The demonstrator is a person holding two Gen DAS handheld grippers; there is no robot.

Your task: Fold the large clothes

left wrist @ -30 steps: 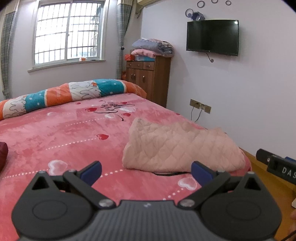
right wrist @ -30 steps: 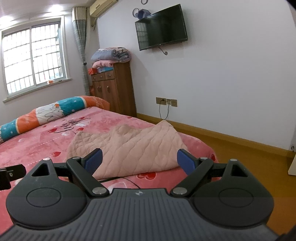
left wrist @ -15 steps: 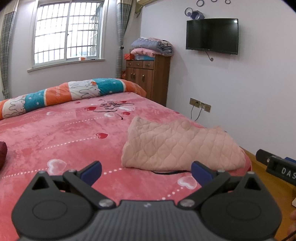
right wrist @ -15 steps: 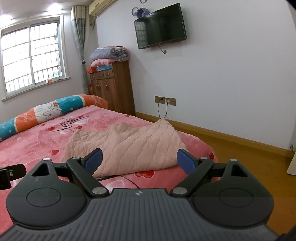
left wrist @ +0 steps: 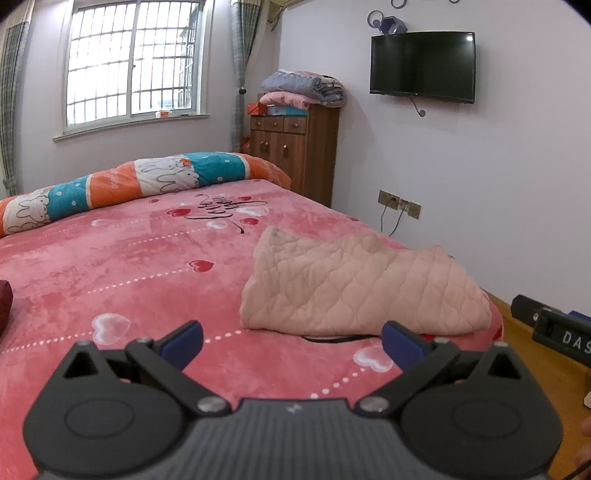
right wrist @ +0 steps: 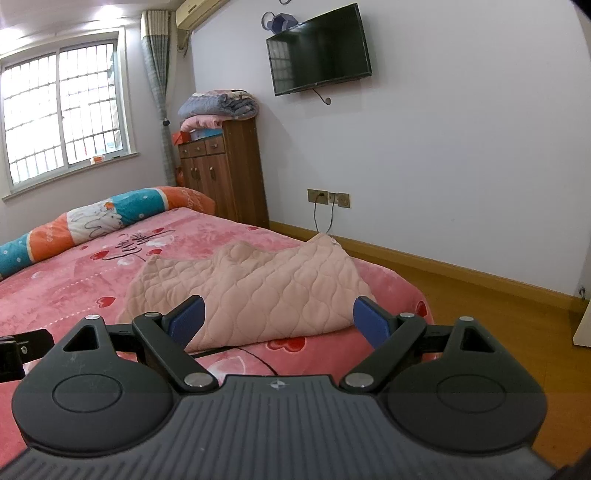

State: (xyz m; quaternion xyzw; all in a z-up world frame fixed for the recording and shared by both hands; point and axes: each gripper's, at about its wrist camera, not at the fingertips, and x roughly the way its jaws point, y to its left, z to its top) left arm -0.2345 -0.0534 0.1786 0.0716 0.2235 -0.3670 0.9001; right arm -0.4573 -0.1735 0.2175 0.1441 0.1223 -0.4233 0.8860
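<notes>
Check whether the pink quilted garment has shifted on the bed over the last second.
No. The pink quilted garment lies in the same spot just behind the white heart print on the bed cover; only the view drifted slightly.

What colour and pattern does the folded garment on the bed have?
Pale pink, quilted in a wavy stitch pattern; the folded garment shows best in the left wrist view.

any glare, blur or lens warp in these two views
Left wrist view: window blown out white, fisheye bows the walls, pink quilted garment sharp. Right wrist view: ceiling light flares, window bright, dark corner vignetting, no motion blur.
</notes>
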